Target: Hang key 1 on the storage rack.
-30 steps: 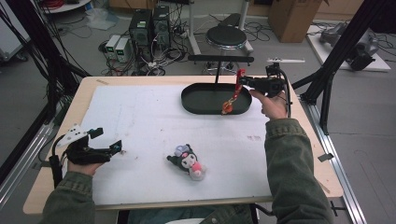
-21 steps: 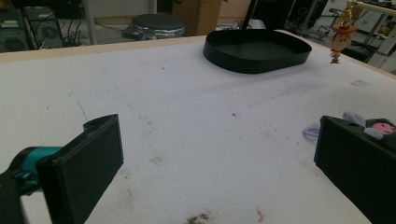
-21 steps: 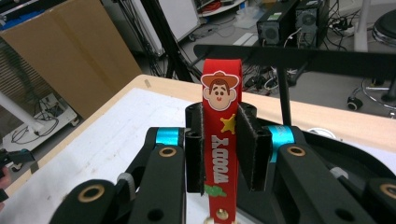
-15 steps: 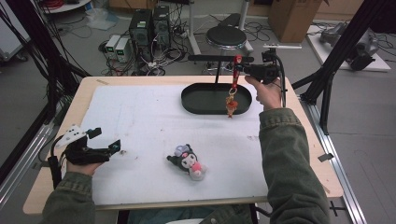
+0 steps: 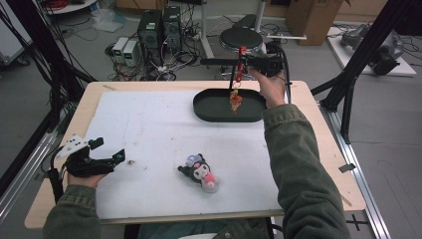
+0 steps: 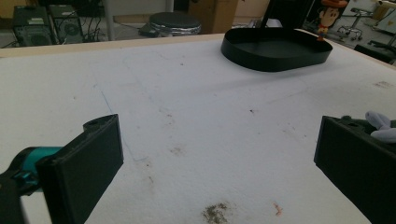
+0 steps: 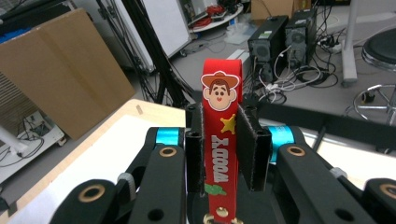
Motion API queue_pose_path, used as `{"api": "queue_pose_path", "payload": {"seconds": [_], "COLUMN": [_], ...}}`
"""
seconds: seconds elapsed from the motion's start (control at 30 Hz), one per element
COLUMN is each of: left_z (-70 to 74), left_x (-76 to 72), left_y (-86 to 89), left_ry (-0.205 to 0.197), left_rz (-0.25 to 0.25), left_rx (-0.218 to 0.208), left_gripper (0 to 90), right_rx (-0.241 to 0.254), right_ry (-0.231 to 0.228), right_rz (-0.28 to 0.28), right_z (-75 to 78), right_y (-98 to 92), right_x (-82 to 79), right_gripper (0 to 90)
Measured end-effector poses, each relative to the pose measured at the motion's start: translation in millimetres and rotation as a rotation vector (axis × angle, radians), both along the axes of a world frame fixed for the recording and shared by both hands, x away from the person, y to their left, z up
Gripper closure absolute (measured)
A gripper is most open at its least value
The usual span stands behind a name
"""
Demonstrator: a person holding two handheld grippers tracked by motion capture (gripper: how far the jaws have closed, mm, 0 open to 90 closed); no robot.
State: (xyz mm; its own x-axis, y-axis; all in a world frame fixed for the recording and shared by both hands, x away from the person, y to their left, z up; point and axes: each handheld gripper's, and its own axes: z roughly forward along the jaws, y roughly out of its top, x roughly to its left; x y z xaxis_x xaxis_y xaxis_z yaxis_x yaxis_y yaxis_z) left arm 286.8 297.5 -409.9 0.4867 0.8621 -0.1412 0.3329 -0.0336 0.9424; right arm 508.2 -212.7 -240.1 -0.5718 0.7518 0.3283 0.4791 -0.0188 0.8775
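Observation:
A red Woody strap [image 7: 218, 93] with a small figurine [image 5: 235, 101] at its lower end hangs from my right gripper [image 5: 245, 61], which is shut on the strap above the black oval tray [image 5: 204, 112]. In the right gripper view the pads [image 7: 251, 149] press on both sides of the strap. My left gripper [image 5: 107, 149] rests on the white mat at the left. It is open with nothing between its jaws [image 6: 219, 154]. A dark plush toy [image 5: 201, 173] lies on the mat in the middle. The tray [image 6: 275, 56] and the figurine [image 6: 327, 14] also show in the left gripper view.
A white mat [image 5: 149, 129] covers most of the wooden table [image 5: 323, 149]. Black frame posts [image 5: 348, 99] stand at the right, and cables and computer cases [image 5: 159, 25] lie on the floor beyond the far edge. Dirt spots [image 6: 215, 212] mark the mat.
My right gripper has risen and moved left toward the far edge, lifting the strap so the figurine dangles higher over the tray. The left gripper has stayed still.

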Motion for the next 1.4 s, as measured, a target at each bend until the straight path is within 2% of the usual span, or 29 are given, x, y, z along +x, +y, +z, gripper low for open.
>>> {"api": "queue_pose_path", "payload": {"seconds": [0.1,0.27,0.33,0.4,0.47,0.6,0.77,0.9,1.0,1.1,1.2,1.23,1.33,1.4], "left_z": [-0.8,-0.2,-0.4,-0.6,-0.3,-0.1,0.6,1.1,1.5,1.8,1.9,2.1,2.0,2.1], "left_x": [1.2,2.8,3.4,3.6,3.8,3.5,1.5,1.2,1.2,2.1,2.1,2.0,2.0,2.2], "left_y": [-0.6,-1.0,-0.7,-0.8,0.6,0.8,-2.5,-1.9,-1.3,-2.0,-2.2,-1.9,-2.0,-1.4], "left_ry": [-0.002,-0.007,-0.004,-0.003,-0.007,-0.007,-0.012,-0.015,-0.017,-0.019,-0.022,-0.021,-0.024,-0.023], "left_rz": [-0.004,-0.013,-0.013,-0.012,-0.01,-0.008,-0.018,-0.02,-0.021,-0.023,-0.025,-0.026,-0.024,-0.028], "left_rx": [-0.008,-0.009,-0.01,-0.012,-0.013,-0.015,-0.018,-0.02,-0.025,-0.025,-0.024,-0.024,-0.034,-0.034], "left_gripper": [1.7,1.7,1.7,1.7,1.7,1.7,1.7,1.7,1.7,1.7,1.7,1.8,1.7,1.7], "right_rx": [-0.01,0.001,0.0,-0.019,-0.048,-0.038,-0.014,-0.023,-0.009,-0.029,-0.031,0.0,0.05,0.055], "right_ry": [-0.011,-0.021,-0.047,-0.079,-0.083,-0.069,-0.11,-0.099,-0.087,-0.064,-0.062,-0.046,-0.028,-0.03], "right_rz": [0.0,-0.023,-0.019,-0.022,-0.052,-0.073,-0.053,-0.1,-0.094,-0.108,-0.12,-0.123,-0.109,-0.104], "right_z": [3.1,7.0,8.9,10.8,11.3,7.3,5.7,7.0,6.2,3.1,-0.5,-4.9,-9.3,-9.9], "right_y": [7.0,14.9,17.5,20.5,23.6,26.2,26.3,29.7,31.1,37.5,38.1,35.7,33.2,32.8], "right_x": [5.6,19.5,23.7,26.3,29.7,37.8,42.8,49.3,54.7,64.0,68.8,73.5,77.4,78.0], "right_gripper": [74.5,74.5,74.6,74.5,74.6,74.6,74.5,74.5,74.5,74.5,74.5,74.4,74.3,74.1]}}
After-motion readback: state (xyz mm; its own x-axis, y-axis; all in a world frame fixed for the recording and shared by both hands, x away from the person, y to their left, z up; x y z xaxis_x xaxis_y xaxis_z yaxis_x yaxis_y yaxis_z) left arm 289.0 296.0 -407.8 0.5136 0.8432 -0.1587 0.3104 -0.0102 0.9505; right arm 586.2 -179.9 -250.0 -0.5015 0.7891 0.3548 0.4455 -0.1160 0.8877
